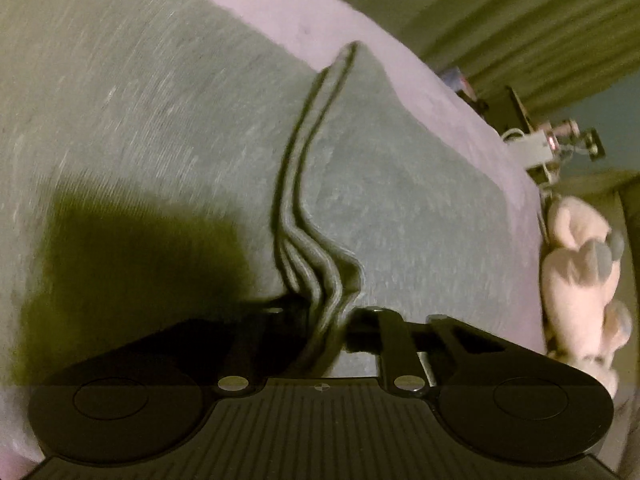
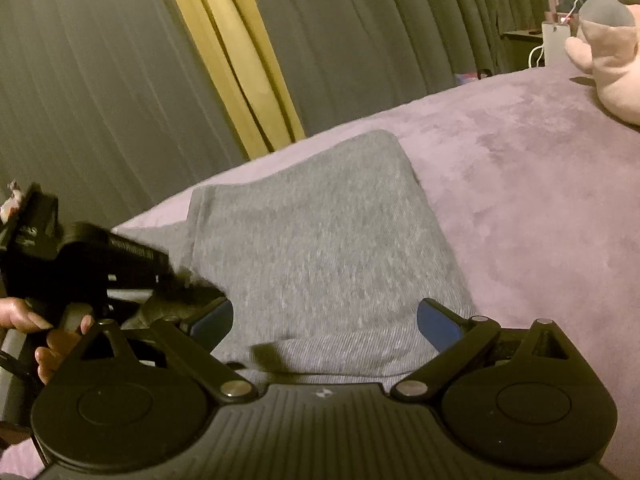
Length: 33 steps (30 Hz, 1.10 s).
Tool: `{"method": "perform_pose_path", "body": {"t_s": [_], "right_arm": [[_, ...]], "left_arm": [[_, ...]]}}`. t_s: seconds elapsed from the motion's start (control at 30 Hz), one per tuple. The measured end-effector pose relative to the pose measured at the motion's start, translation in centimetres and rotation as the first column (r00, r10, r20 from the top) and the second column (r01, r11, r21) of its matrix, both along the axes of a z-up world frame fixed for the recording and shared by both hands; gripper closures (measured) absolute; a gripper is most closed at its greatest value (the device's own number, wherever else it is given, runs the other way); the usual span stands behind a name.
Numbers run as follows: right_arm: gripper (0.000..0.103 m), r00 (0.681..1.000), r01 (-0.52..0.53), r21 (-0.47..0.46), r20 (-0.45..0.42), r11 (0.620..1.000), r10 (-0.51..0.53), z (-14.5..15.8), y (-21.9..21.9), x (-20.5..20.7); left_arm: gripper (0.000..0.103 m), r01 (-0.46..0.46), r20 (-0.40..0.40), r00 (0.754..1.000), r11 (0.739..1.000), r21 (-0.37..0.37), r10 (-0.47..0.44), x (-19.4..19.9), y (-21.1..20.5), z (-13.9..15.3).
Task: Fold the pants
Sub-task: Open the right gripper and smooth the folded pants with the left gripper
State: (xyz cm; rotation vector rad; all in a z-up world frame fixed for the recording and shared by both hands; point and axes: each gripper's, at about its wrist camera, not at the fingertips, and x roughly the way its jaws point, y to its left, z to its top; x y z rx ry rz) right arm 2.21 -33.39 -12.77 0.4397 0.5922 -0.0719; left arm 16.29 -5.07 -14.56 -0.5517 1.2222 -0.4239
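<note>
Grey pants [image 2: 320, 240] lie folded on a purple bed cover [image 2: 520, 184]. In the left wrist view the pants [image 1: 160, 120] fill most of the frame, and my left gripper [image 1: 326, 320] is shut on a stack of several grey fabric layers that rises as a ridge from the jaws. My right gripper [image 2: 325, 316] is open, its blue-padded fingers [image 2: 436, 320] spread over the near edge of the pants and holding nothing. The left gripper also shows at the left of the right wrist view [image 2: 168, 280], held by a hand.
A pink plush toy [image 2: 612, 60] sits on the bed at the right; it also shows in the left wrist view [image 1: 580, 272]. Grey and yellow curtains [image 2: 240, 60] hang behind the bed. A side table with a white device and cables [image 2: 556, 40] stands beyond.
</note>
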Motion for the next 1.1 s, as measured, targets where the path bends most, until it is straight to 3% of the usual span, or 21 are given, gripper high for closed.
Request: {"method": "perform_pose_path", "body": {"t_s": [0.17,0.37,0.53,0.67,0.87,0.93,1.0,1.1], "right_arm": [[0.004,0.992,0.114,0.025,0.052,0.993,-0.115,0.5,-1.6,-1.1],[0.004,0.977,0.212,0.1,0.001,0.972,-0.213,-0.4,-3.4,-0.9],[0.004,0.98,0.198,0.099,-0.022,0.975,-0.197,-0.8,-3.3,-0.5],[0.004,0.986,0.165,0.074,-0.031,0.984,-0.163,-0.9,-2.6,-0.1],[0.004,0.988,0.146,0.053,-0.054,0.988,-0.143,-1.2,-2.1,0.4],[0.004,0.989,0.143,0.055,-0.056,0.988,-0.14,-1.3,-2.1,0.5],[0.004,0.989,0.139,0.053,-0.067,0.989,-0.135,-1.5,-2.0,0.7],[0.004,0.988,0.128,0.043,-0.09,0.991,-0.124,-1.9,-1.7,1.3]], "left_arm": [[0.088,-0.054,0.02,0.998,0.994,-0.09,0.056,-1.3,2.8,0.8],[0.089,-0.085,0.078,0.993,0.993,-0.076,0.091,-2.1,4.4,2.9],[0.089,-0.157,0.117,0.98,0.987,-0.024,0.159,-2.2,8.2,3.4],[0.088,-0.191,0.097,0.977,0.981,0.011,0.189,-2.4,10.4,2.8],[0.067,-0.207,0.126,0.972,0.977,0.055,0.199,-2.3,10.5,3.0],[0.044,-0.231,0.18,0.96,0.969,0.083,0.214,-2.5,11.0,4.0],[0.034,-0.255,0.21,0.95,0.963,0.085,0.233,-2.1,11.2,4.8],[0.033,-0.251,0.209,0.95,0.966,0.064,0.233,-0.3,10.7,5.5]]}}
